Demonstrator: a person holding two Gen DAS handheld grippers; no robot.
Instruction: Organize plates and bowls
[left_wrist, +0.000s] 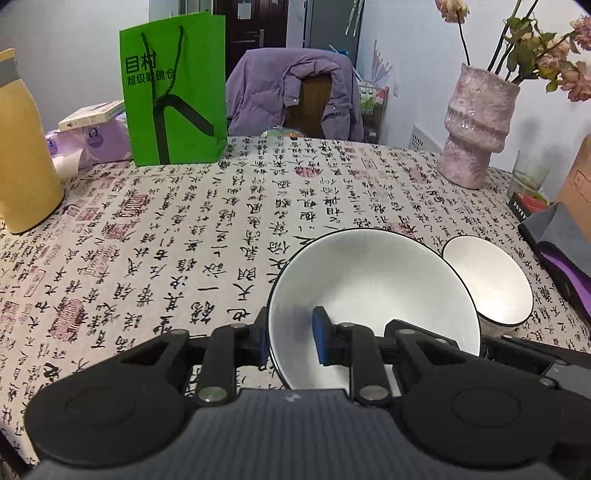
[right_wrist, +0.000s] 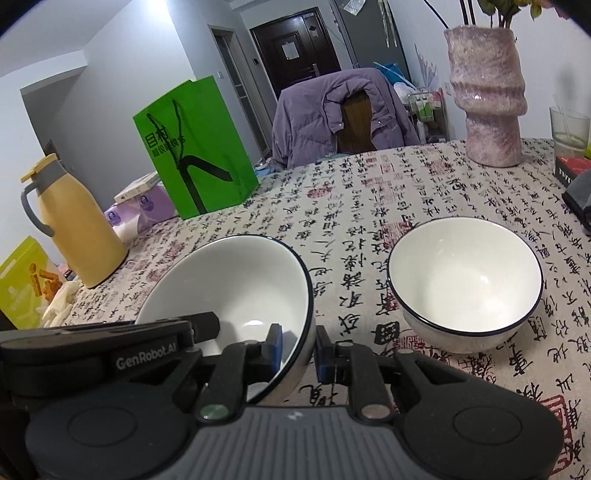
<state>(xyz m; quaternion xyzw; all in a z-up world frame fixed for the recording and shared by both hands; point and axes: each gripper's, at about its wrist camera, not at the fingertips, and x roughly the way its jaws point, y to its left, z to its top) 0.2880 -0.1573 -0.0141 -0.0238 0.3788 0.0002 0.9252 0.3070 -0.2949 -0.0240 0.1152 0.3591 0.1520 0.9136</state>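
Calligraphy-printed tablecloth (right_wrist: 424, 192) covers the dining table. Both grippers pinch one large white bowl (left_wrist: 369, 291): the left gripper (left_wrist: 290, 338) on its left rim, the right gripper (right_wrist: 299, 349) on its right rim, jaws nearly shut, probably sharing its weight. A smaller bowl (right_wrist: 465, 280) rests alongside, likely the nesting target.

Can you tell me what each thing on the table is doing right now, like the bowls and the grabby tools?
Held bowl: tilted, empty, gripped on its rim by both tools.
Second bowl: upright on the tablecloth, empty, untouched.
Left tool: shut on the held bowl's rim.
Right tool: shut on the same rim.
Green bag: standing upright.
Yellow jug: upright, lid closed.
Vase: upright, holding wilted flowers.
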